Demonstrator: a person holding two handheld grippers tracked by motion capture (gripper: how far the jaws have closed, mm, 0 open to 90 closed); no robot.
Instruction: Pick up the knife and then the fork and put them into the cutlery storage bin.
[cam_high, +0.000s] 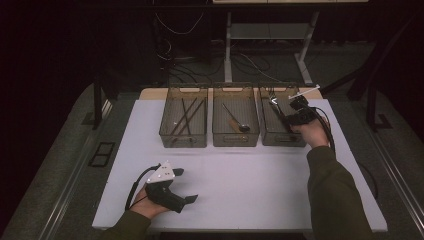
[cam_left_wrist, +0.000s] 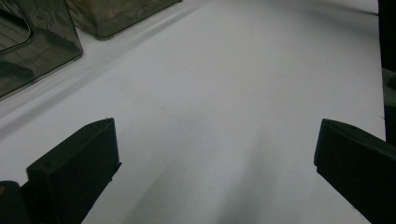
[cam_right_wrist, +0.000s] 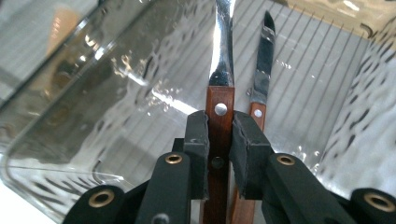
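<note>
Surface: white table (cam_high: 240, 185), three clear bins along its far edge.
Right gripper (cam_right_wrist: 219, 135): clamped on wooden-handled knife (cam_right_wrist: 220, 93), inside right bin (cam_high: 264, 131), beside second knife (cam_right_wrist: 261, 79).
Left gripper (cam_left_wrist: 215, 154): jaws apart, empty, well short of bins.

Three bins (cam_high: 235, 121), two wooden-handled knives (cam_right_wrist: 219, 126).

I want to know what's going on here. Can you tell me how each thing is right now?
Right claw: shut on a knife.
Knife: held over the right bin.
Second knife: lying in that bin.
Right bin: holds knives.
Left claw: open, holding nothing.
</note>
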